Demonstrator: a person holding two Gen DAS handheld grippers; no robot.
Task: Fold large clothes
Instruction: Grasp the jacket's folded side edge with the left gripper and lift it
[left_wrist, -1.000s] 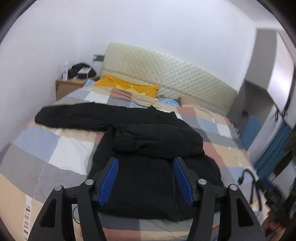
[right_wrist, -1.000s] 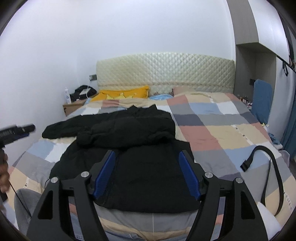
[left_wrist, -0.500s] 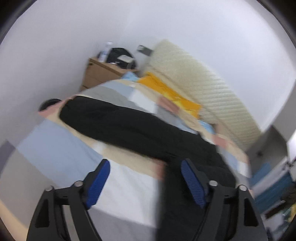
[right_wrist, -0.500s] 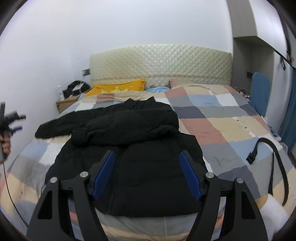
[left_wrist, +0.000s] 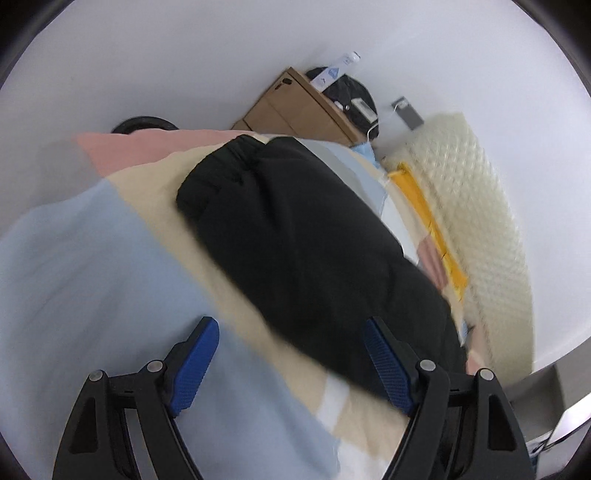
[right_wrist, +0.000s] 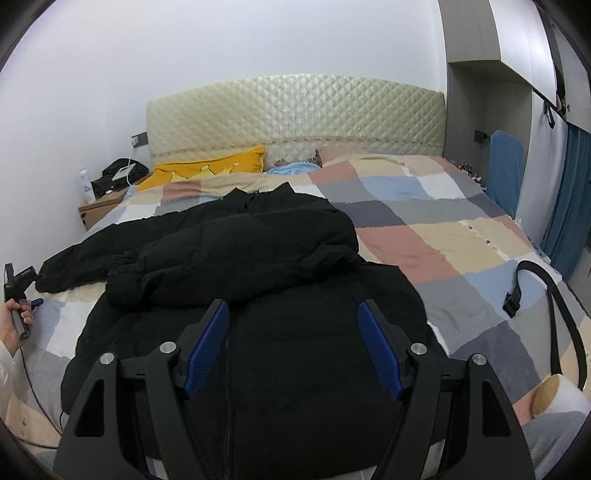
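A black puffer jacket (right_wrist: 258, 295) lies front up on the checked bedspread (right_wrist: 424, 229). One sleeve is folded across its chest; the other sleeve (right_wrist: 74, 266) stretches out to the left. My right gripper (right_wrist: 291, 347) is open and empty above the jacket's lower front. My left gripper (left_wrist: 291, 365) is open and empty, just short of the outstretched sleeve (left_wrist: 295, 236), with the cuff at the far end. The left gripper also shows in the right wrist view (right_wrist: 26, 288), held in a hand beside the cuff.
A quilted cream headboard (right_wrist: 295, 118) and a yellow pillow (right_wrist: 207, 170) are at the bed's far end. A wooden nightstand (right_wrist: 99, 206) with a bottle and a black bag stands at the far left. A black strap (right_wrist: 546, 295) lies on the bed's right side.
My left gripper has swung left from over the jacket's body to the outstretched sleeve near the bed's left edge. My right gripper has moved slightly closer over the jacket.
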